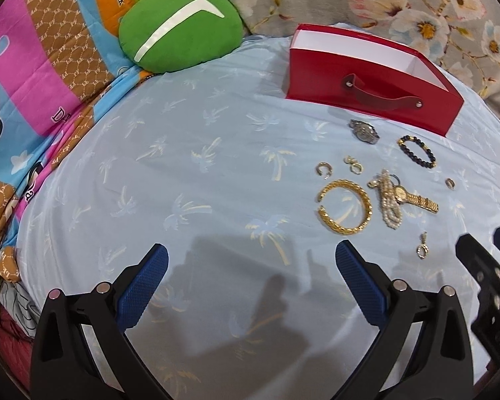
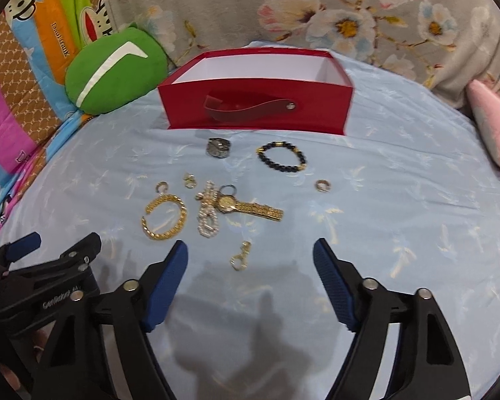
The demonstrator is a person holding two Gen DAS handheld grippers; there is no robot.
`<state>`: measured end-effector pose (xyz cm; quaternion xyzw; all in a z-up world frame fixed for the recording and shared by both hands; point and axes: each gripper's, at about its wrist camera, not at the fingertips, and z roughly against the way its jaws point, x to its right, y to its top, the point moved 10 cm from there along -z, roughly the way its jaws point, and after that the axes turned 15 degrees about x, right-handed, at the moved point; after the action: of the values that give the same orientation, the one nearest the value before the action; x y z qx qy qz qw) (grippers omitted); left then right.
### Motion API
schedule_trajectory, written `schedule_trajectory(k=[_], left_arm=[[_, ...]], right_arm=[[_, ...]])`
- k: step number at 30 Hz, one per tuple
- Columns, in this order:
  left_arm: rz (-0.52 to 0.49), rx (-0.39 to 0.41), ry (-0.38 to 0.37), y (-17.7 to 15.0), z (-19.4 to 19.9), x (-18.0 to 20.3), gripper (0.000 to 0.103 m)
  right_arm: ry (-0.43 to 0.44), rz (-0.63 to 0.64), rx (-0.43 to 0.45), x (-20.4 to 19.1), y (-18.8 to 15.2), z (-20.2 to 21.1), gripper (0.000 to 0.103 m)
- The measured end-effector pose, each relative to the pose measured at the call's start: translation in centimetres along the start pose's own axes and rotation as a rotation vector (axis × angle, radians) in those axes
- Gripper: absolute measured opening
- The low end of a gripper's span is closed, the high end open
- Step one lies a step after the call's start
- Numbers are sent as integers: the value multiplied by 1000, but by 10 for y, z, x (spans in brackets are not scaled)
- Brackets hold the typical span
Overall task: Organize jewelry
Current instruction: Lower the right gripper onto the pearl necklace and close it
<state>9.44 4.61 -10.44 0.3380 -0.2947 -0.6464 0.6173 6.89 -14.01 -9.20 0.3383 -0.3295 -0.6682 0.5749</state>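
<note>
Two pairs of tongs over a bed, both spread wide and holding nothing — left tongs [image 1: 251, 260] low over bare sheet near the front edge, right tongs [image 2: 250, 255] low beside them, with one small gold pendant [image 2: 240, 256] lying on the sheet between the blue fingertips [image 2: 180, 260].

One bed sheet [image 1: 183, 166], pale blue with palm prints, carrying everything. One red box [image 2: 256, 106], open on top, white inside, with one red strap handle on its front wall, standing toward the back edge of the bed.

Jewelry counted in front of the box, all loose on the sheet, none inside it as far as can be seen:
- two watches — one silver watch [image 2: 218, 148] just before the box's front wall, one gold watch [image 2: 246, 206] with its band stretched out flat;
- one dark bead bracelet [image 2: 282, 156] with gold spacers, beside the silver watch;
- one open gold chain bangle [image 2: 163, 215] toward the left;
- one pearl strand [image 2: 208, 213], bunched, touching the gold watch's case;
- three small gold hoop-like pieces: gold cuff ring [image 2: 162, 186] touching the bangle's top, a small earring pair [image 2: 190, 180] near it, lone ring [image 2: 323, 185] well apart to the right.

One green cushion [image 2: 113, 73] at the back left corner, against one cartoon-print blanket [image 1: 33, 83]. One floral blanket [image 2: 316, 10] along the back edge. One pink pillow [image 2: 496, 126] at the right edge.
</note>
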Motion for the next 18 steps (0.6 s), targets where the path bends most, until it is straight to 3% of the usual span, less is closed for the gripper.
schedule_trajectory(k=[4, 18], left_arm=[[7, -7, 18, -1, -6, -11, 98], [22, -42, 24, -9, -19, -23, 98]], right_arm=[[69, -25, -32, -14, 3, -29, 52], [138, -7, -126, -46, -4, -99, 16]])
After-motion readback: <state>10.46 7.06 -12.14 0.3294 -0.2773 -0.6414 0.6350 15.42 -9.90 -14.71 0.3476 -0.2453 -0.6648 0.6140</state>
